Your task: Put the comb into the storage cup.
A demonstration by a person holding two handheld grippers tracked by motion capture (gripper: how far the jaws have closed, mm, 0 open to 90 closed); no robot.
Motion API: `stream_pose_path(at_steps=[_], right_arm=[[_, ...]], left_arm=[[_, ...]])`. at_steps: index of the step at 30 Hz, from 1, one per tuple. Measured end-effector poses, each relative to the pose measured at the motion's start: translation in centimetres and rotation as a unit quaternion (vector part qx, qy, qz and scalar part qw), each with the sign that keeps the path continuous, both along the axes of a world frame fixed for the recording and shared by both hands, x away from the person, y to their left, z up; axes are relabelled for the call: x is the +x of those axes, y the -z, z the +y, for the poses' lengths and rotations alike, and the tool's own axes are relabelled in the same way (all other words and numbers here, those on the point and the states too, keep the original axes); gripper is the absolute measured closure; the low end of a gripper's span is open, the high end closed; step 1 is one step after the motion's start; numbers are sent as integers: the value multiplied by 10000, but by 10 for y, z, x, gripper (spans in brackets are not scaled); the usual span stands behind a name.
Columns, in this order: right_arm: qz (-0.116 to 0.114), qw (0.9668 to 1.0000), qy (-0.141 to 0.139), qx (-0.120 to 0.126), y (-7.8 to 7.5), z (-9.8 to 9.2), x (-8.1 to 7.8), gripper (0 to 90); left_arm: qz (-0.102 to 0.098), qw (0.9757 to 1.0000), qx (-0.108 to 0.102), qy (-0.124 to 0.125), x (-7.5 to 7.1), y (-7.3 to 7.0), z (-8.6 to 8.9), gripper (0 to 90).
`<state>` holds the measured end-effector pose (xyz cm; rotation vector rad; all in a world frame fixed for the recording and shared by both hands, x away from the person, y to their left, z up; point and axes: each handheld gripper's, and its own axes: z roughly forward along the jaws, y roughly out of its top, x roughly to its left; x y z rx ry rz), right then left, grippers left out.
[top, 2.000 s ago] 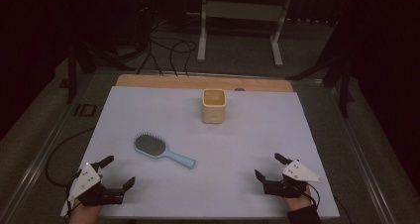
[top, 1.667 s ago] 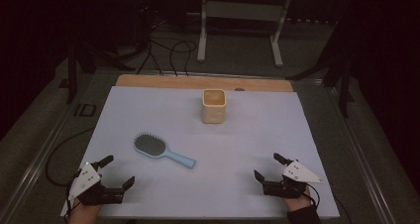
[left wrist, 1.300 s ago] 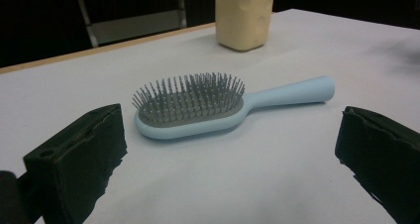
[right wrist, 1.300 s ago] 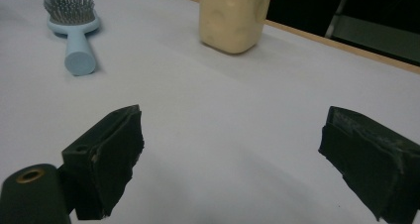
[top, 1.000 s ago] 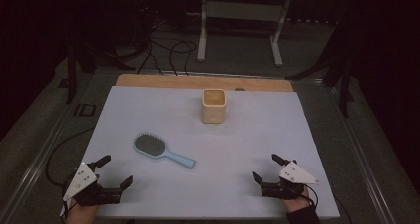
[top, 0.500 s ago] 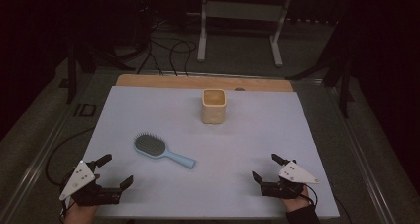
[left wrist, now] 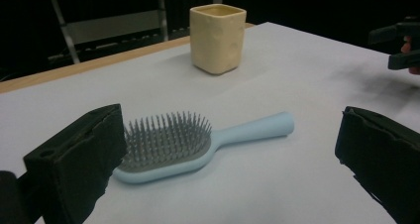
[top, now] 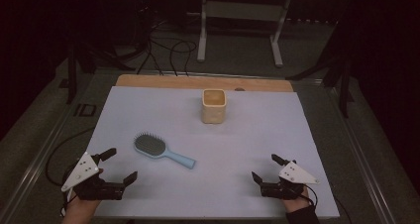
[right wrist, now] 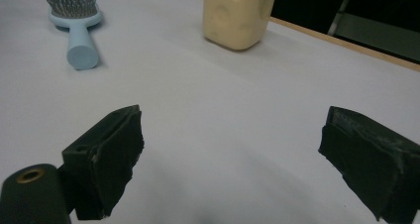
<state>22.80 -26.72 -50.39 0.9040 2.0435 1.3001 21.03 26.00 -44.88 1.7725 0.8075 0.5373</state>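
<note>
At the near edge of the white table (top: 297,120), the left gripper (top: 118,166) is lying low in the person's hand, jaws gaping wide and gripping nothing, aiming at the hairbrush (top: 161,150). The right gripper (top: 265,168) is sitting level at the opposite near corner, jaws likewise spread wide and empty. The pale blue hairbrush is lying bristles-up just ahead of the left gripper. Farther back, the cream cup (top: 214,105) is standing upright. No readable writing is showing.
</note>
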Motion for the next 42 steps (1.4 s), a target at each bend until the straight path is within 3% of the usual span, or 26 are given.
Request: stream_pose_path(at_steps=[3, 13, 18, 24, 27, 34, 42], right_arm=[[13, 10000, 2, 4, 0, 0, 0, 90], [-2, 10000, -3, 18, -1, 0, 0, 90], [-21, 10000, 0, 16, -1, 0, -1, 90], [-14, 10000, 32, 27, -1, -1, -1, 90], [-5, 10000, 13, -2, -1, -1, -1, 90], [5, 10000, 13, 14, -1, -1, -1, 90], [19, 10000, -25, 29, -1, -1, -1, 90]], left_arm=[[143, 9997, -152, 130, 4, -5, -3, 0], [401, 9981, -37, 463, 18, -16, -23, 0], [352, 9965, -26, 757, 24, -23, -35, 0], [439, 9954, 121, 845, 34, -29, -48, 0], [515, 9929, 252, 1045, 39, -29, -56, 0], [635, 9908, 579, 1042, 49, -29, -74, 0], [833, 9895, 633, 1001, 62, -25, -90, 0]])
